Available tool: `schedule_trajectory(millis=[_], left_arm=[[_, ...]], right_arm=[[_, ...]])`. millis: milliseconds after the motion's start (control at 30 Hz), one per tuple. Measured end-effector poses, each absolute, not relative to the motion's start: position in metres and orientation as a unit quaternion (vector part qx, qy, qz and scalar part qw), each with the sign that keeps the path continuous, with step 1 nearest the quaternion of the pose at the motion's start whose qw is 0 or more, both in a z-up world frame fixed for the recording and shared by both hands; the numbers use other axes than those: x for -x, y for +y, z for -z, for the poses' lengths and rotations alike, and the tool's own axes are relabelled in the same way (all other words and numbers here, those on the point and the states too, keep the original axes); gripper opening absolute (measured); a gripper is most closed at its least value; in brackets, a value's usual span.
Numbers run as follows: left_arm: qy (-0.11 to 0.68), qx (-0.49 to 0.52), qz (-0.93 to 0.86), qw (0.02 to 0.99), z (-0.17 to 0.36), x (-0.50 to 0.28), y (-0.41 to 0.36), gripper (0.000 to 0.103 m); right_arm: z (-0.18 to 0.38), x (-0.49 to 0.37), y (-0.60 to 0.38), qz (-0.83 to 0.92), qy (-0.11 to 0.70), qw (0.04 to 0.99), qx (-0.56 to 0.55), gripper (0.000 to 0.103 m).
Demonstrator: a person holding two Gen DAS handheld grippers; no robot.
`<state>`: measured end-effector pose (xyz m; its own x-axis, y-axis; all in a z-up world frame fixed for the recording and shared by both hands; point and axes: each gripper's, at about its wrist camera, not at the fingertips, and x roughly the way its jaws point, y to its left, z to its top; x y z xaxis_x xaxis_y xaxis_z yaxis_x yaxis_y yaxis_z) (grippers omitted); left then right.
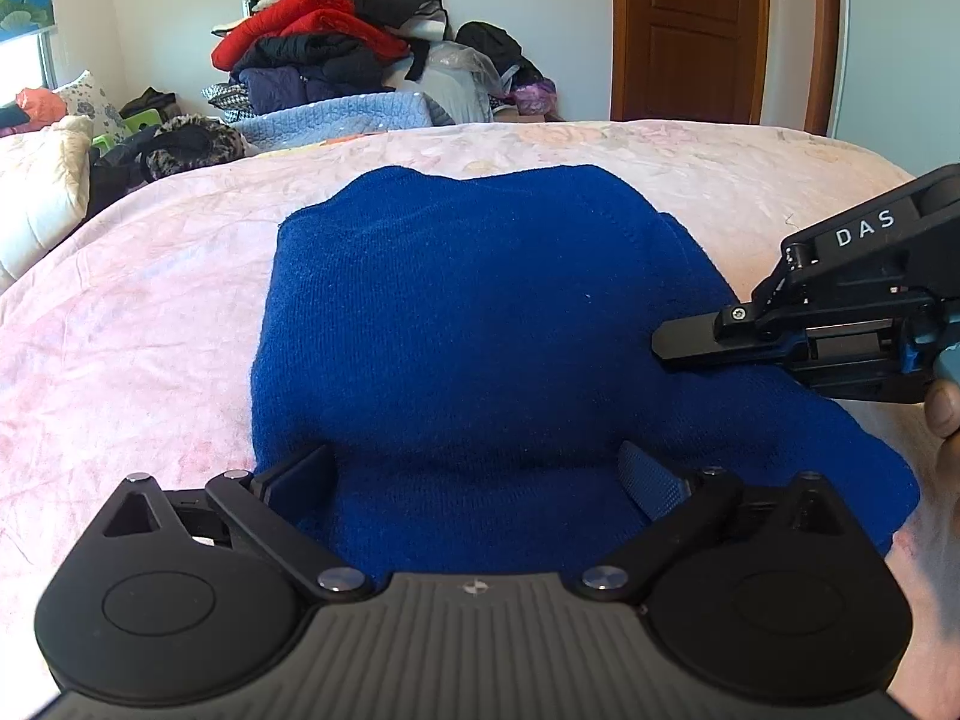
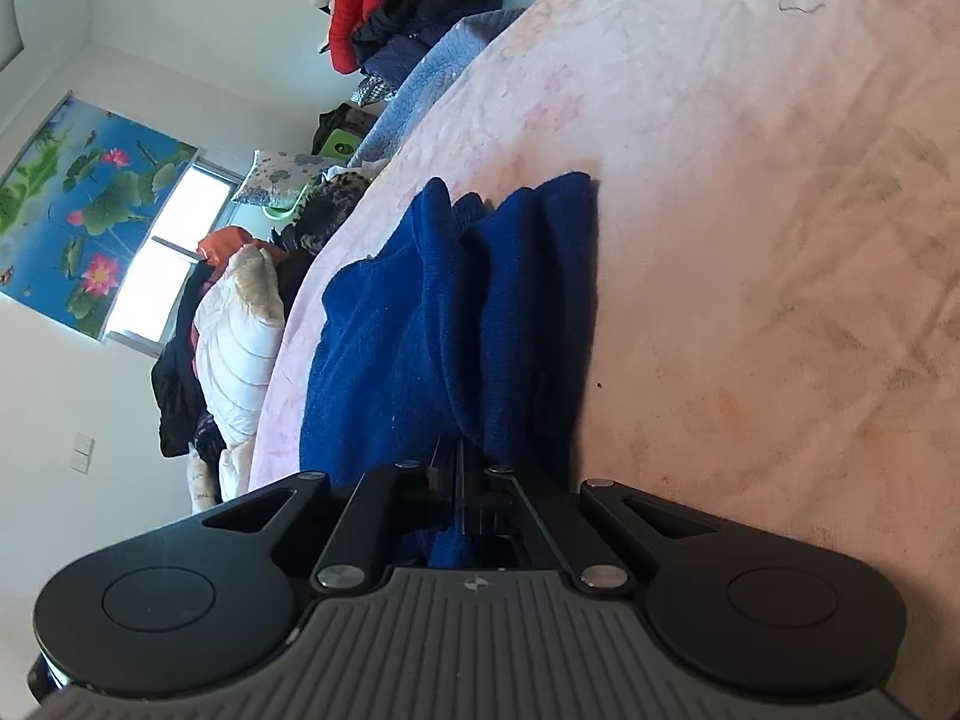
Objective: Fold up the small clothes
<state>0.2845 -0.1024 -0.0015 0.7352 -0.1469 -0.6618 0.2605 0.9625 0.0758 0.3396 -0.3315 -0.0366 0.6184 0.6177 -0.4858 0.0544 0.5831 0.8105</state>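
A blue knitted garment lies folded on the pink bedspread. My left gripper is open, its fingers spread wide over the garment's near edge. My right gripper comes in from the right, turned on its side, and is shut on the garment's right edge. In the right wrist view the jaws are closed together on a fold of the blue garment, with my right gripper low against the bedspread.
A tall pile of clothes stands beyond the far side of the bed. A white quilt and dark clothes lie at the left. A brown door is at the back right.
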Motion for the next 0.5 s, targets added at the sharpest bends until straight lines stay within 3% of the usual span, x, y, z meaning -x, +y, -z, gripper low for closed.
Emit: schedule_trajectory(millis=[67, 200, 400, 500], left_arm=[[0.351, -0.084, 0.107, 0.927, -0.001, -0.284, -0.104, 0.103], [0.359, -0.073, 0.100, 0.925, -0.018, -0.279, -0.096, 0.102], [0.369, 0.096, 0.138, 0.914, -0.031, -0.248, -0.046, 0.102], [0.374, 0.111, 0.149, 0.909, -0.016, -0.240, -0.041, 0.102]], right_arm=[[0.029, -0.334, -0.328, -0.176, 0.407, 0.798, -0.409, 0.009], [0.000, -0.314, -0.326, -0.190, 0.387, 0.810, -0.398, 0.052], [-0.018, -0.291, -0.321, -0.236, 0.379, 0.802, -0.397, 0.063], [0.005, -0.291, -0.314, -0.220, 0.408, 0.792, -0.398, 0.063]])
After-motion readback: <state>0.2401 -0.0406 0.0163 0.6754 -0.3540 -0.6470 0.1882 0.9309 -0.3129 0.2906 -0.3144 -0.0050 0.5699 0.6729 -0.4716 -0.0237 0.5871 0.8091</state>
